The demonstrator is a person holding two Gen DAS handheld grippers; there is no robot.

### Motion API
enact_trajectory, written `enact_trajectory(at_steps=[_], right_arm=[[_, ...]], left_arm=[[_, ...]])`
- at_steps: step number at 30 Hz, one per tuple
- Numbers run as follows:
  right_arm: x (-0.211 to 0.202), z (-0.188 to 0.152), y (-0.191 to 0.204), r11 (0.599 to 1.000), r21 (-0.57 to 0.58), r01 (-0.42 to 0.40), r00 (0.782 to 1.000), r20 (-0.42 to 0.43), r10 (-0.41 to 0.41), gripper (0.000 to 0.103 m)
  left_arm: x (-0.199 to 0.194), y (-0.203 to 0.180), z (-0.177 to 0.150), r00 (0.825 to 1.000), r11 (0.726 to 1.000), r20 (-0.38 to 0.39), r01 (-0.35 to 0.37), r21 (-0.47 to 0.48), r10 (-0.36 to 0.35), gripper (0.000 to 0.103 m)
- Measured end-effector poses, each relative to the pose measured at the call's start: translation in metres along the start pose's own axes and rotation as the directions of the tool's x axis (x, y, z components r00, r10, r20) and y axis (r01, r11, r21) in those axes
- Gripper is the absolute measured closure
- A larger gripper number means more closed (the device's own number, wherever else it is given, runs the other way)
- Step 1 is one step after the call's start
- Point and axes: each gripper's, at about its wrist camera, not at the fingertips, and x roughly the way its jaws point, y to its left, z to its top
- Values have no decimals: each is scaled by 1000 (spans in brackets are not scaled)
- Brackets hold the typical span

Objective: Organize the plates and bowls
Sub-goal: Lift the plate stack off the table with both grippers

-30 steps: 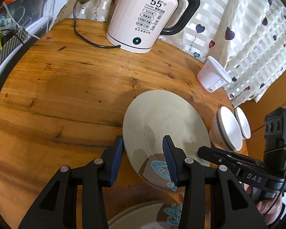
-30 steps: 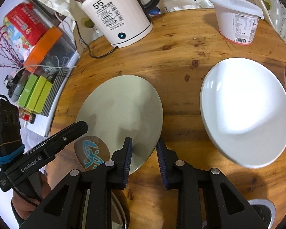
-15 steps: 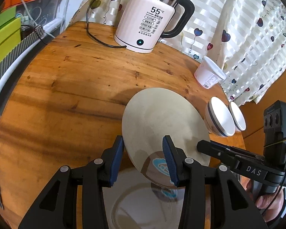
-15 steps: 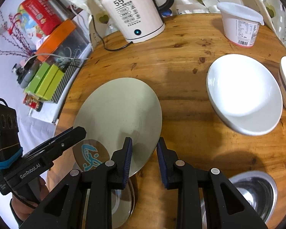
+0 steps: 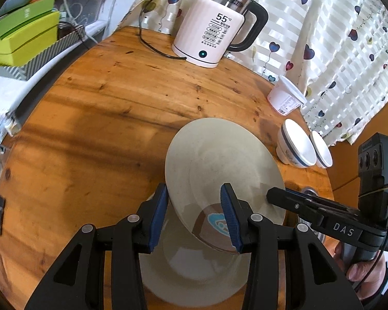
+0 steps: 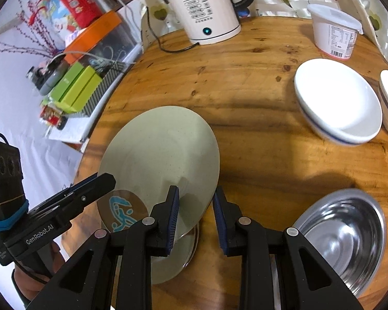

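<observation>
Both grippers hold one pale beige plate (image 5: 219,162) with a brown-and-blue emblem, tilted above the round wooden table (image 5: 90,118). My left gripper (image 5: 194,217) is shut on its near left rim. My right gripper (image 6: 195,214) is shut on its right rim (image 6: 163,149). A second beige plate (image 5: 194,266) lies flat on the table right under the held one; it also shows in the right wrist view (image 6: 178,255). Two white bowls with blue bands (image 5: 296,147) (image 5: 320,149) stand at the right. A steel bowl (image 6: 341,237) sits near my right gripper.
A white electric kettle (image 5: 212,38) with its cord stands at the back. A white lidded tub (image 5: 285,98) stands near the curtain. A nearer white bowl (image 6: 338,100) lies right of centre in the right wrist view. Green boxes (image 6: 75,87) and clutter lie beyond the left edge.
Both grippers have pulled back and up with the beige plate. It now hangs over the second beige plate, which has come fully into view. The steel bowl has come into the right wrist view.
</observation>
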Motion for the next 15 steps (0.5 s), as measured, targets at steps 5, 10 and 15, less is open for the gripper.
enact_trajectory(at_steps=[5, 10, 15], right_arm=[[1, -12, 9, 1000, -25, -6, 1000, -14, 6, 76], [3, -22, 17, 999, -48, -7, 1000, -28, 6, 76], [6, -30, 22, 998, -64, -7, 999, -43, 4, 76]], left_arm=[[-11, 6, -16, 1000, 1000, 14, -19, -15, 20, 60], [-16, 12, -29, 999, 999, 15, -29, -36, 29, 60], [-20, 16, -41, 999, 998, 14, -34, -51, 35, 60]])
